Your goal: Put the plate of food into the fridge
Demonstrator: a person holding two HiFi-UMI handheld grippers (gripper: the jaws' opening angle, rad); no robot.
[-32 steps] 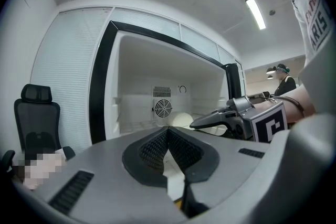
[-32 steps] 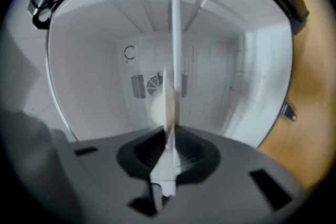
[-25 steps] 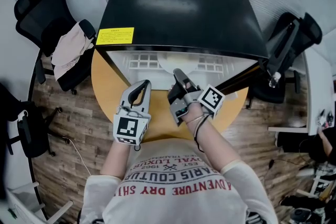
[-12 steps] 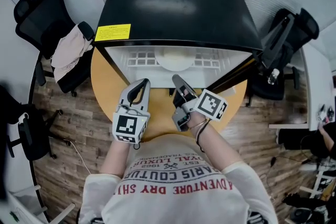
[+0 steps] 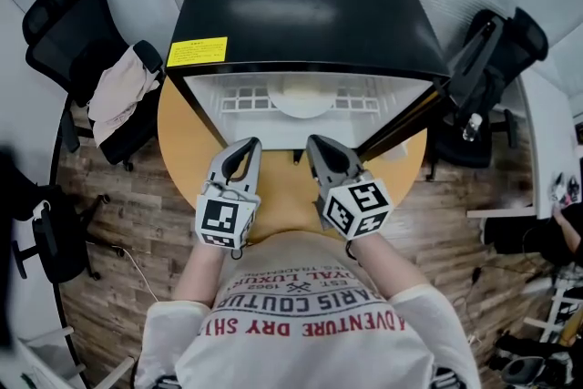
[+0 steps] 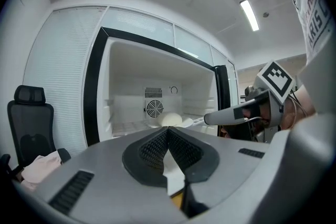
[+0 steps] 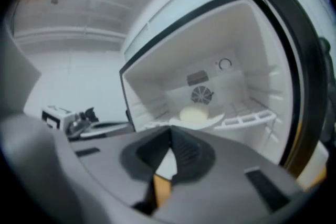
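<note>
The left gripper and right gripper are clenched shut and empty, side by side just before the open fridge, whose far shelf already holds the plate of food, so likely only closing the door at right remains.

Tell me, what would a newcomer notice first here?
A black fridge stands open on a round wooden table, a plate of pale food on its white shelf. In front of it hover the left gripper and right gripper, both shut and empty.
</note>
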